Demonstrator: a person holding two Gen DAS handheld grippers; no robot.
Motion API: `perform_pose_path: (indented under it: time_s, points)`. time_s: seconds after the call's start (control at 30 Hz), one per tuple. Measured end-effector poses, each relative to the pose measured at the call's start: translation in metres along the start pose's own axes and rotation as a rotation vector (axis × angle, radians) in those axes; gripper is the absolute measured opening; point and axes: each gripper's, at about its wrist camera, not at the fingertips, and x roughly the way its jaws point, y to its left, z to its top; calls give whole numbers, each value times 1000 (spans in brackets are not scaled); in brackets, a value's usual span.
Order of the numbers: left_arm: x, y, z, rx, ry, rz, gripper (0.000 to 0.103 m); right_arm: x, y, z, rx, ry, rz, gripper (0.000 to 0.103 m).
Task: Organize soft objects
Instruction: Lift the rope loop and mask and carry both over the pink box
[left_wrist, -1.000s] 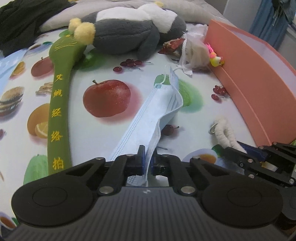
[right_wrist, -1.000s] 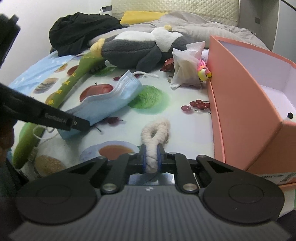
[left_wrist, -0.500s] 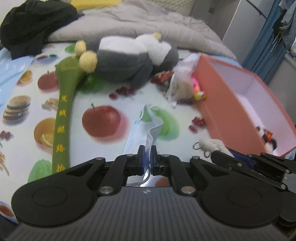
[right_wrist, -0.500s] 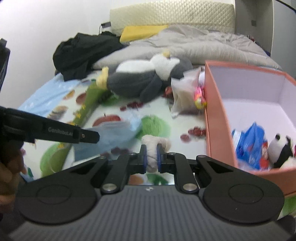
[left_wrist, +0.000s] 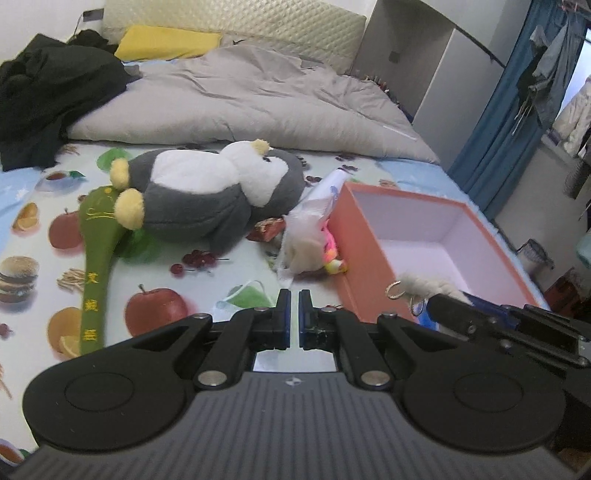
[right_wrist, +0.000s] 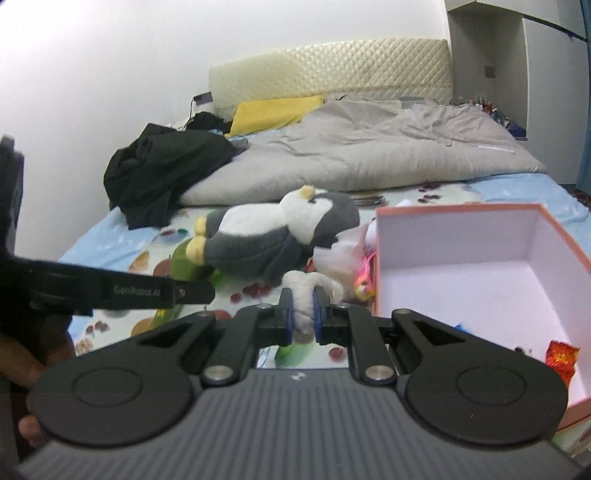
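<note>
Two handheld grippers hang above a bed spread with a fruit-print sheet (left_wrist: 229, 275). The right gripper (right_wrist: 303, 310) is clenched on a knotted white rope toy (right_wrist: 304, 291), whose metal ring (left_wrist: 394, 290) shows in the left view against the near rim of a salmon-pink box (left_wrist: 354, 258). The left gripper (left_wrist: 291, 317) has its pads pressed together with only a sliver of gap. A pale strip shows beneath its fingers, but whether anything is pinched there cannot be told. The box stands open at the right, its pale floor mostly bare, with a red foil packet (right_wrist: 561, 358) and a scrap of blue in the near corner. Its left wall is crowded: a crumpled plastic bag (left_wrist: 310, 218) and a small pink-and-yellow toy (left_wrist: 332, 258) lie right against it. A grey-and-white penguin plush (left_wrist: 195, 206) sprawls mid-bed, its yellow feet touching the head of a green fabric paddle (left_wrist: 98, 258) stitched with yellow characters. The sheet between the paddle and the box lies open. Behind them a grey duvet (left_wrist: 240, 99) and a heap of black clothing (left_wrist: 48, 92) close off the far edge.
</note>
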Motion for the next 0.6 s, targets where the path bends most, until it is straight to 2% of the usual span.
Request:
perform_pose_path:
  time_s: [0.13,0.23,0.33,0.4,0.47,0.53,0.6]
  points:
    - [7,-7,3,9,15,-7,5,-3,-13,9,14,-11,-11,14]
    - [23,-4,-5,17,45,26,6,-1,-17,8,13,-4,-10,14]
    - [46,7,-23,11,127,27,8,1,-18,-1,22,15,-3,14]
    - [59,12,-39,23,172,27,17,2,-17,-9,30,26,5,14]
    - [69,17,-54,37,199,17,37,5,-14,-16,37,40,11,14]
    - [76,20,-68,59,198,6,48,4,-11,-22,33,41,22,14]
    - [85,22,-79,83,199,19,49,4,-4,-30,13,43,20,14]
